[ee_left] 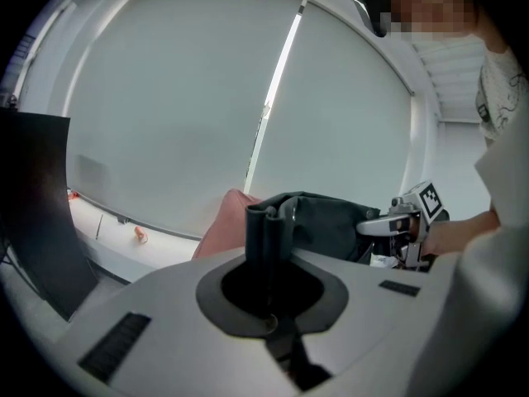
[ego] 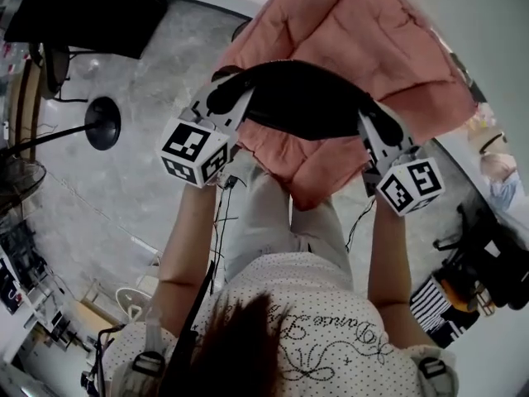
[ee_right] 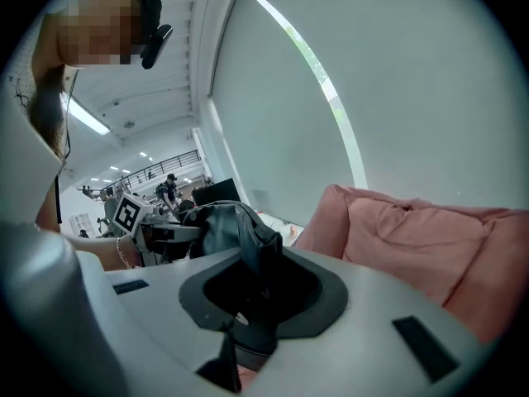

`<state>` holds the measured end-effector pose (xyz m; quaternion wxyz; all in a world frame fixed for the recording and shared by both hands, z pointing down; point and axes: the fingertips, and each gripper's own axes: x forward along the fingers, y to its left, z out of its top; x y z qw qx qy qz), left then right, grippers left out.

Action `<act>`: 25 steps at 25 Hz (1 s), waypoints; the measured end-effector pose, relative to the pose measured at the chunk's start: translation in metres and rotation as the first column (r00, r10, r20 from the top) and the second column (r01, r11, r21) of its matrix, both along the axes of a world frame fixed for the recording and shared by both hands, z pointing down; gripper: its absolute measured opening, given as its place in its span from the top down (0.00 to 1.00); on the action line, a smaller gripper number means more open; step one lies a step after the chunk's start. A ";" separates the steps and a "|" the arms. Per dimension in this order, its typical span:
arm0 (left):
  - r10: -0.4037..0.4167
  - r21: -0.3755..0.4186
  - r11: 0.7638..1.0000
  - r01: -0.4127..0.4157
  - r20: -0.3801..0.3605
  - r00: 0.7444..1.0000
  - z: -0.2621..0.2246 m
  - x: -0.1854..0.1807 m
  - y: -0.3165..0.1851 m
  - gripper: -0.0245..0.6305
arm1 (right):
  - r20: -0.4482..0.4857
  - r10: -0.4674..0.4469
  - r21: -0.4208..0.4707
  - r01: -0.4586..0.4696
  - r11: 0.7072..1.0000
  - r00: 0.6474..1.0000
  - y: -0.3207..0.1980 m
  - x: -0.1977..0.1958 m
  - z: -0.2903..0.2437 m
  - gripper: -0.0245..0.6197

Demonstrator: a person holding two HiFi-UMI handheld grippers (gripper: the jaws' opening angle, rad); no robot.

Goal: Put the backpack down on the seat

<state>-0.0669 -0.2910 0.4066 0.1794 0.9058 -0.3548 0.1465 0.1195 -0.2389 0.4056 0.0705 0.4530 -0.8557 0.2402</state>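
Pinching backpack (ego: 306,98) with left claw (ego: 223,99) and right claw (ego: 374,124) above seat (ego: 355,31), risks sliding off its soft near edge if let go too early.

Wears a white short-sleeved top (ego: 331,325) speckled with tiny dark dots and crossed by looping dark script, with pale trousers (ego: 269,222) just ahead of the top and grey buckled straps (ego: 149,361) at its shoulders. Ahead of the top, shows the left gripper (ego: 227,93) and right gripper (ego: 372,126) as pale grey shells, each bearing a white cube (ego: 196,151) of black square markers, plus a black cable (ego: 219,222) alongside.
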 end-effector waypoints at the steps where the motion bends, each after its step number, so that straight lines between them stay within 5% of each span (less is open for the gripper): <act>1: -0.009 -0.014 1.000 0.010 0.007 1.000 0.009 -0.005 -0.002 0.95 | -0.003 -0.013 -0.015 0.013 1.000 1.000 -0.003 -0.005 0.009 0.83; 12: -0.044 -0.161 0.985 0.056 0.074 0.996 0.108 -0.004 0.003 0.94 | -0.070 -0.094 -0.171 0.081 0.982 0.993 -0.013 0.001 0.105 0.83; 25: -0.026 -0.356 0.932 0.071 0.130 0.991 0.227 0.001 0.019 0.93 | -0.163 -0.141 -0.360 0.075 0.930 0.977 -0.005 0.012 0.227 0.81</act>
